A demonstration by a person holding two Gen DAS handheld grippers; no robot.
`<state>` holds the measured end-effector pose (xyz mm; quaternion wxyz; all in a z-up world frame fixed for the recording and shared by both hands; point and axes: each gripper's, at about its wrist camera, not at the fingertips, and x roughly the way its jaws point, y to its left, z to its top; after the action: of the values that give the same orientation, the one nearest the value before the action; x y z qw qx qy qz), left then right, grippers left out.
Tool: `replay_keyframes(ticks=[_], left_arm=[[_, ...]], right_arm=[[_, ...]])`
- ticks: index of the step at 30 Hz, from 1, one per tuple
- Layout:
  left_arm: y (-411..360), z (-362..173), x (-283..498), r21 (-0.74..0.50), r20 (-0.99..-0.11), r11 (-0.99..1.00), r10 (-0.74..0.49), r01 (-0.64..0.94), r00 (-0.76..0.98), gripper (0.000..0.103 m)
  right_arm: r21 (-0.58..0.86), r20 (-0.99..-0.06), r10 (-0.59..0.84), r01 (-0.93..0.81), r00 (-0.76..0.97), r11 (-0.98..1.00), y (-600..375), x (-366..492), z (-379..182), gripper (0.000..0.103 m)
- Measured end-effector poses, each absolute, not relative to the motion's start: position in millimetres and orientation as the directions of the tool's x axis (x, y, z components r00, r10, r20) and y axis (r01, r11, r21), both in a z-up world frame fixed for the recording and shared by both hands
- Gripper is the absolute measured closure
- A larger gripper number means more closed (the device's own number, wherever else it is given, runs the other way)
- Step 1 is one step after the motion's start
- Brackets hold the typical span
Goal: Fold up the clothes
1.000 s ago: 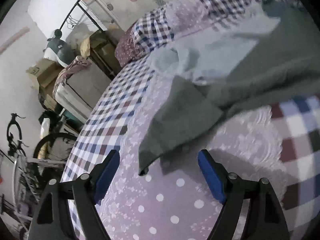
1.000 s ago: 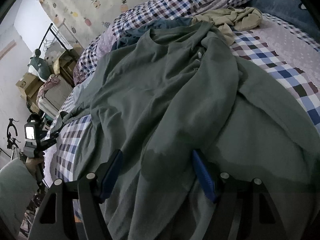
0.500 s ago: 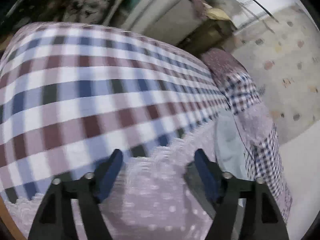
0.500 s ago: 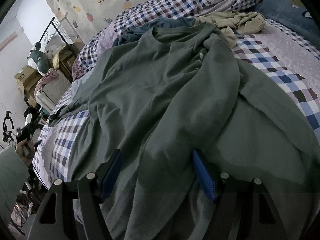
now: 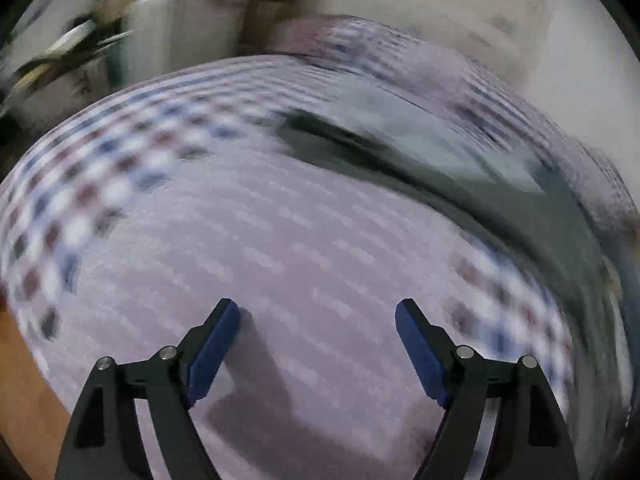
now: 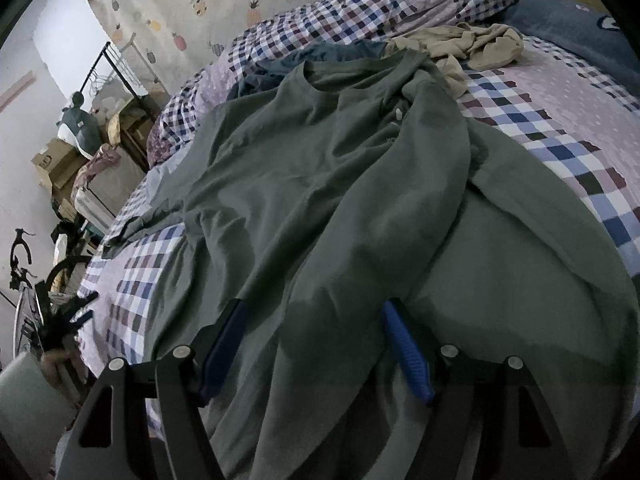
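Observation:
A large grey-green long-sleeved shirt (image 6: 320, 168) lies spread and rumpled over the checked bedspread (image 6: 560, 120), collar toward the far side. My right gripper (image 6: 316, 316) is open at the near hem, and a loose fold of the shirt lies between its blue fingers (image 6: 404, 344). The left wrist view is motion-blurred. There my left gripper (image 5: 318, 320) is open over lilac dotted bedding (image 5: 280, 248) with nothing between its fingers. The shirt's sleeve (image 5: 460, 176) lies well beyond it. In the right wrist view the left gripper (image 6: 74, 316) shows small at the bed's left edge, held by a hand (image 6: 52, 360).
A beige garment (image 6: 460, 46), a dark blue one (image 6: 320, 56) and a blue one (image 6: 572, 28) lie at the far end of the bed. A pale blue cloth (image 5: 420, 132) lies by the sleeve. Boxes (image 6: 56, 160), a clothes rack (image 6: 108, 64) and a bicycle (image 6: 24, 280) stand left of the bed.
My left gripper has swung away from the sleeve end it was at a second ago and now sits over bare bedding near the bed's edge. The right gripper has barely moved.

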<state>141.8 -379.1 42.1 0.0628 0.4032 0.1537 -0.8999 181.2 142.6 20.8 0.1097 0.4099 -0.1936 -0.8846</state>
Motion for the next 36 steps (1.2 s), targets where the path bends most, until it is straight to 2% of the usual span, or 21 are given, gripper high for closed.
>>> replay_keyframes(ticks=[4, 5, 8, 10, 12, 15, 17, 21, 22, 26, 30, 34, 35, 36], left_arm=[[-275, 60, 154, -0.204, -0.751, -0.974, 0.219, -0.097, -0.623, 0.019], [-246, 67, 160, -0.162, -0.746, -0.967, 0.250, -0.197, -0.617, 0.018], [-157, 80, 186, 0.239, -0.714, -0.899, 0.094, -0.368, -0.694, 0.018], [-112, 83, 194, 0.351, -0.709, -0.824, 0.077, -0.444, -0.701, 0.018], [-81, 89, 199, 0.308, -0.722, -0.798, 0.158, -0.517, -0.673, 0.018], [-61, 94, 201, 0.180, -0.725, -0.835, 0.245, -0.520, -0.644, 0.018], [-65, 92, 195, 0.073, -0.713, -0.887, 0.273, -0.456, -0.645, 0.018], [-105, 73, 205, -0.298, -0.639, -0.930, 0.363, -0.217, -0.678, 0.018], [-118, 67, 207, -0.353, -0.628, -0.921, 0.365, -0.167, -0.687, 0.018], [-146, 45, 186, -0.438, -0.676, -0.899, 0.331, -0.002, -0.658, 0.018], [-161, 29, 177, -0.501, -0.686, -0.860, 0.331, 0.092, -0.648, 0.018], [-142, 32, 174, -0.419, -0.706, -0.907, 0.292, 0.047, -0.645, 0.018], [-136, 32, 172, -0.387, -0.714, -0.921, 0.279, 0.031, -0.642, 0.018], [-130, 31, 169, -0.354, -0.723, -0.935, 0.264, 0.015, -0.638, 0.018]], right_arm=[[0.459, -0.657, -0.365, 0.034, -0.659, -0.888, 152, 198, 28, 0.028], [0.467, -0.649, -0.369, 0.036, -0.665, -0.884, 155, 203, 31, 0.028], [0.484, -0.623, -0.380, 0.045, -0.684, -0.874, 165, 219, 41, 0.028], [0.486, -0.615, -0.382, 0.049, -0.690, -0.872, 171, 229, 45, 0.028], [0.483, -0.612, -0.381, 0.053, -0.694, -0.874, 176, 240, 49, 0.028], [0.480, -0.606, -0.385, 0.067, -0.696, -0.875, 181, 257, 55, 0.028], [0.474, -0.609, -0.386, 0.072, -0.693, -0.878, 181, 268, 56, 0.028], [0.431, -0.648, -0.396, 0.117, -0.651, -0.895, 164, 283, 49, 0.029], [0.405, -0.664, -0.395, 0.139, -0.635, -0.904, 156, 286, 47, 0.029], [0.324, -0.719, -0.387, 0.213, -0.578, -0.922, 129, 292, 34, 0.029], [0.275, -0.749, -0.370, 0.251, -0.549, -0.928, 118, 292, 26, 0.038], [0.236, -0.772, -0.352, 0.277, -0.528, -0.932, 109, 290, 19, 0.042], [0.226, -0.778, -0.348, 0.284, -0.523, -0.932, 106, 289, 17, 0.049], [0.199, -0.786, -0.329, 0.289, -0.524, -0.936, 104, 289, 16, 0.067]])
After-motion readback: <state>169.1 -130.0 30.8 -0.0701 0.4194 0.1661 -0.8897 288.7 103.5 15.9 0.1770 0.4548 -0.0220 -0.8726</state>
